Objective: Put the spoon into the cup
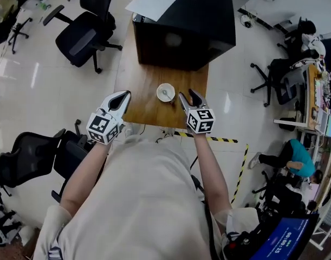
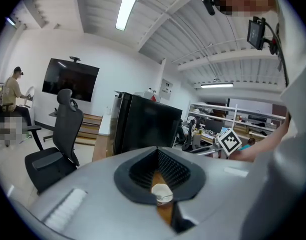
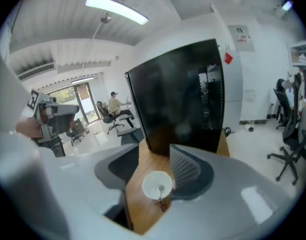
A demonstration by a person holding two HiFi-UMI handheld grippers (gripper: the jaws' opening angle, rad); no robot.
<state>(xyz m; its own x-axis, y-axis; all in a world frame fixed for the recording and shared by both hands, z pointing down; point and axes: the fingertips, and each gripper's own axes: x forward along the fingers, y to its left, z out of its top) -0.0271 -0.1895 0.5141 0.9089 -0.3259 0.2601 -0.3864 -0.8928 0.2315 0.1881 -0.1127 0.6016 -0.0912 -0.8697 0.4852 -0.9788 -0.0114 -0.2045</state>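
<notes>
Spoon (image 1: 166, 95) sits in the cup (image 1: 158, 92) beside the spread right tongs (image 1: 187, 95), apart from the closed left tongs (image 1: 125, 94).

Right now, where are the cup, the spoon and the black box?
cup (image 1: 159, 91): head view, left rim.
spoon (image 3: 161, 188): right gripper view, rounded end inside the cup.
black box (image 1: 204, 15): head view, top face.

Inspection finding: I can read one item only. White digits on the blue screen (image 1: 284, 241), lower right of the head view and upside down to me, apparently read 00:00:13. The print on the wall notice (image 3: 241, 38) is too small to read.
</notes>
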